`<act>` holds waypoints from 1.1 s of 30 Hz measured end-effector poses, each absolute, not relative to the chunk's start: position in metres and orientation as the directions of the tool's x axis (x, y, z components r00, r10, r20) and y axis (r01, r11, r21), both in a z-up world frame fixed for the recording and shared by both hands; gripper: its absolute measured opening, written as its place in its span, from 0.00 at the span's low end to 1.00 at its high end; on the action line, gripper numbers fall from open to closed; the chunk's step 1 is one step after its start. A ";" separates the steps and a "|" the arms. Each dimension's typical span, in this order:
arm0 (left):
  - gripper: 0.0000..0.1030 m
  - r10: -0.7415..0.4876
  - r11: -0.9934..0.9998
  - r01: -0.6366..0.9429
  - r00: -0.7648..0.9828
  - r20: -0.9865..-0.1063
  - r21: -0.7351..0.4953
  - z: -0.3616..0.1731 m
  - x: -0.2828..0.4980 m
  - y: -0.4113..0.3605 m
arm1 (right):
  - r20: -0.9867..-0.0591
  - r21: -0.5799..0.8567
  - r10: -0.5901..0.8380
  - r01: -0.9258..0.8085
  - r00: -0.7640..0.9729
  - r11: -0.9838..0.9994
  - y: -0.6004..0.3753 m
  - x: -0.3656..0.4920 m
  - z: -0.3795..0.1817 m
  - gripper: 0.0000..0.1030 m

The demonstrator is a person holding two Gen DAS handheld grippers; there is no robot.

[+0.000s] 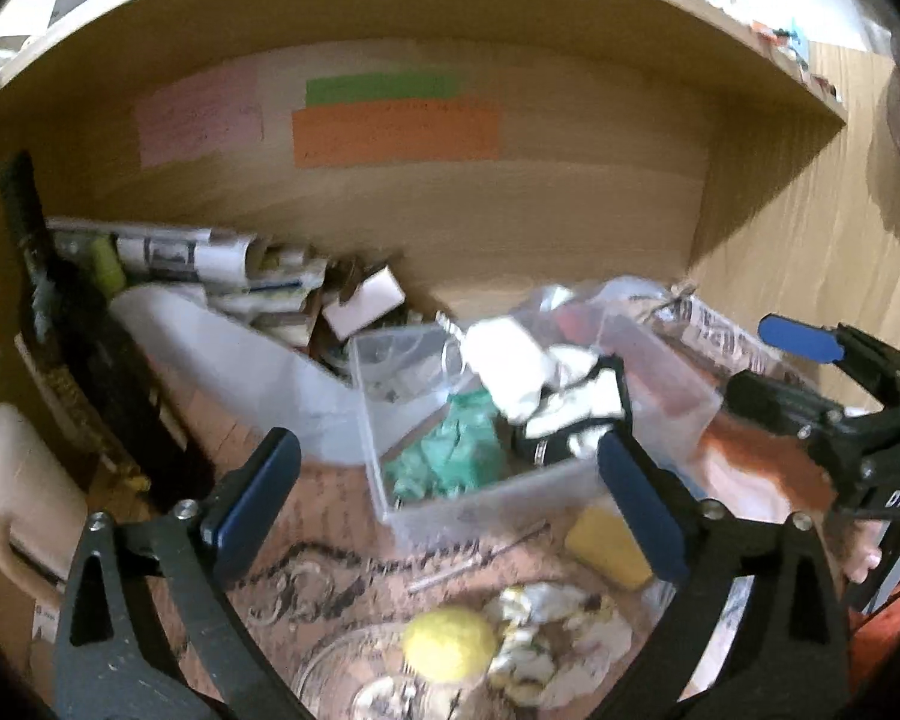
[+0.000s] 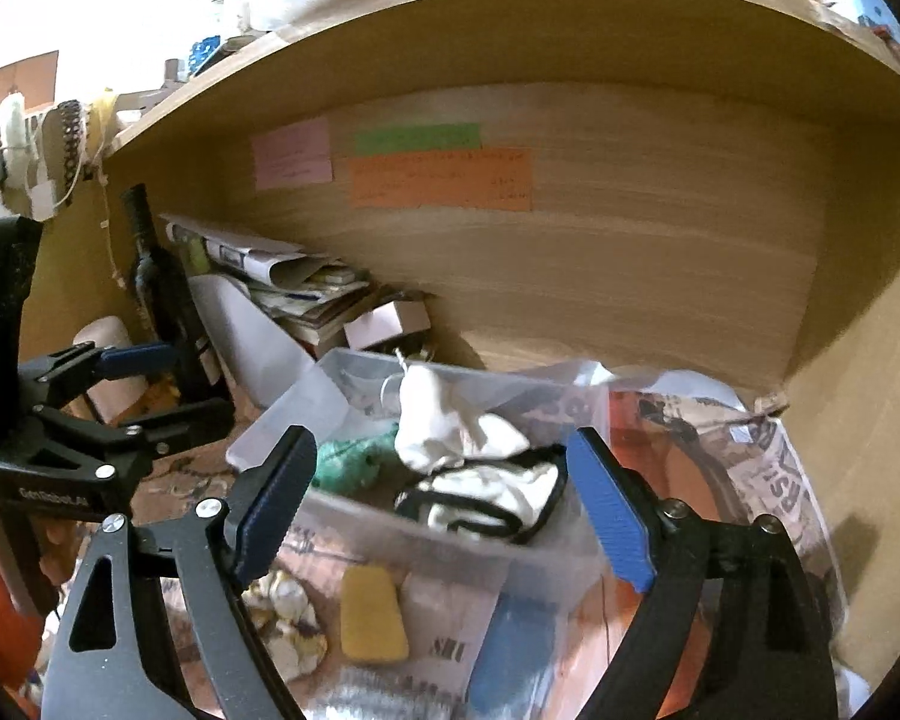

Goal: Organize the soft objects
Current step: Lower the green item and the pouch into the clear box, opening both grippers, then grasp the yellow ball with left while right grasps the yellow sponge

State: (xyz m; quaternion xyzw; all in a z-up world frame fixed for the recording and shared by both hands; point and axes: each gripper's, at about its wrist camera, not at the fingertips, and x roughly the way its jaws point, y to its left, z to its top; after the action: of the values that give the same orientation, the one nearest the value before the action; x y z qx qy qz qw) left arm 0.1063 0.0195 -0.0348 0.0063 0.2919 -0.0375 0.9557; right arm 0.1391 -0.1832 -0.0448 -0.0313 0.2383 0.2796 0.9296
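Observation:
A clear plastic box (image 1: 480,510) (image 2: 354,516) sits on the patterned desk under a wooden shelf. Inside lie a green soft toy (image 1: 450,456) (image 2: 345,465), white cloths (image 1: 510,366) (image 2: 444,426) and a white cloth with black trim (image 1: 576,408) (image 2: 498,492). In front of the box lie a yellow sponge (image 1: 609,546) (image 2: 372,621), a yellow ball (image 1: 450,642) and a crumpled yellow-white cloth (image 1: 558,642) (image 2: 288,618). My left gripper (image 1: 450,510) is open and empty, just before the box. My right gripper (image 2: 444,510) is open and empty over the box's near wall.
A dark bottle (image 1: 66,324) (image 2: 162,288), a white mug (image 1: 18,480), rolled papers (image 1: 168,252) (image 2: 282,276) and a small box (image 1: 363,300) crowd the back left. A plastic bag with printed paper (image 2: 750,468) lies right. Coloured notes (image 1: 396,132) hang on the back panel.

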 end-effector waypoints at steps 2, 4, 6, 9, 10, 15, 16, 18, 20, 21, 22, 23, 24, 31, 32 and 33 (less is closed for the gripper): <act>0.98 -0.064 0.998 0.067 0.812 -0.580 -0.016 -0.045 0.104 0.023 | -0.475 0.083 0.504 -0.534 0.721 0.842 -0.186 0.134 -0.051 0.83; 0.98 -0.061 0.998 0.058 0.792 -0.608 -0.025 -0.056 0.102 0.028 | -0.505 0.083 0.503 -0.540 0.701 0.837 -0.186 0.130 -0.061 0.83; 0.98 -0.058 0.998 0.048 0.768 -0.637 -0.033 -0.069 0.100 0.032 | -0.540 0.090 0.501 -0.546 0.676 0.833 -0.184 0.128 -0.074 0.83; 0.98 -0.049 0.999 0.026 0.731 -0.680 -0.043 -0.092 0.101 0.037 | -0.598 0.113 0.499 -0.550 0.627 0.827 -0.180 0.129 -0.098 0.83; 0.98 -0.052 0.998 0.023 0.716 -0.696 -0.051 -0.100 0.101 0.038 | -0.611 0.132 0.499 -0.543 0.614 0.829 -0.180 0.129 -0.103 0.83; 0.98 -0.094 0.994 0.025 0.667 -0.739 -0.104 -0.127 0.098 0.043 | -0.667 0.175 0.503 -0.541 0.550 0.823 -0.172 0.135 -0.125 0.77; 0.98 -0.100 0.994 0.026 0.666 -0.739 -0.111 -0.130 0.097 0.042 | -0.680 0.192 0.511 -0.545 0.525 0.816 -0.170 0.138 -0.129 0.72; 0.94 -0.102 0.993 0.026 0.669 -0.737 -0.114 -0.134 0.094 0.041 | -0.703 0.210 0.518 -0.554 0.488 0.806 -0.165 0.141 -0.135 0.64; 0.76 -0.113 0.992 0.038 0.661 -0.742 -0.117 -0.136 0.093 0.039 | -0.720 0.204 0.515 -0.567 0.466 0.798 -0.160 0.141 -0.141 0.57; 0.73 -0.122 0.992 0.047 0.655 -0.746 -0.121 -0.137 0.093 0.038 | -0.727 0.199 0.514 -0.575 0.456 0.793 -0.156 0.141 -0.143 0.51; 0.68 -0.131 0.990 0.053 0.653 -0.746 -0.127 -0.137 0.094 0.038 | -0.731 0.196 0.512 -0.580 0.451 0.791 -0.155 0.140 -0.144 0.45; 0.63 -0.137 0.990 0.058 0.655 -0.743 -0.132 -0.137 0.093 0.038 | -0.735 0.188 0.509 -0.586 0.448 0.788 -0.152 0.139 -0.145 0.41; 0.61 -0.143 0.989 0.063 0.658 -0.739 -0.135 -0.136 0.093 0.037 | -0.738 0.184 0.507 -0.591 0.445 0.786 -0.151 0.138 -0.146 0.34; 0.42 -0.153 0.988 0.076 0.664 -0.732 -0.137 -0.132 0.092 0.036 | -0.701 0.152 0.509 -0.592 0.499 0.791 -0.157 0.130 -0.134 0.30; 0.42 -0.150 0.988 0.075 0.670 -0.727 -0.135 -0.129 0.091 0.036 | -0.692 0.148 0.511 -0.592 0.511 0.792 -0.159 0.128 -0.130 0.30; 0.42 -0.148 0.988 0.076 0.677 -0.721 -0.132 -0.125 0.090 0.037 | -0.687 0.141 0.508 -0.590 0.520 0.795 -0.159 0.129 -0.127 0.30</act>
State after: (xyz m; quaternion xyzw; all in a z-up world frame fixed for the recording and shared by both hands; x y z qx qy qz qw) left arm 0.0900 0.0365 -0.1254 -0.0456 0.3970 -0.0612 0.9146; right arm 0.1288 -0.1591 -0.1269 -0.0549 0.3751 0.3155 0.8699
